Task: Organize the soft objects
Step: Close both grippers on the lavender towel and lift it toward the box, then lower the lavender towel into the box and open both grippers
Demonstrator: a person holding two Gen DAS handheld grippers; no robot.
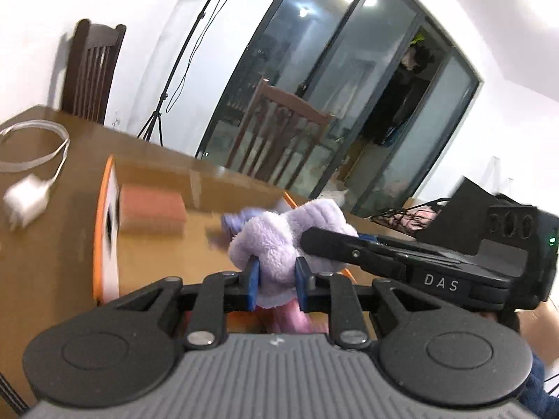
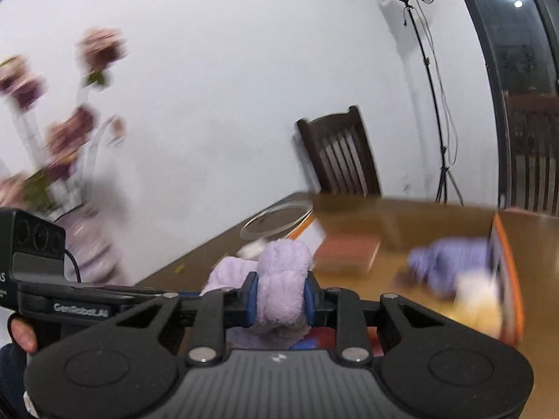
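Both jaws are closed on one lilac fleece cloth (image 1: pixel 276 244), held up over the open cardboard box (image 1: pixel 104 216) on the tabletop (image 1: pixel 42 244): left gripper (image 1: pixel 276 279) at one end, right gripper (image 2: pixel 281 296) at the other. A brick-red sponge (image 1: pixel 152 209) lies inside the box at its far side.
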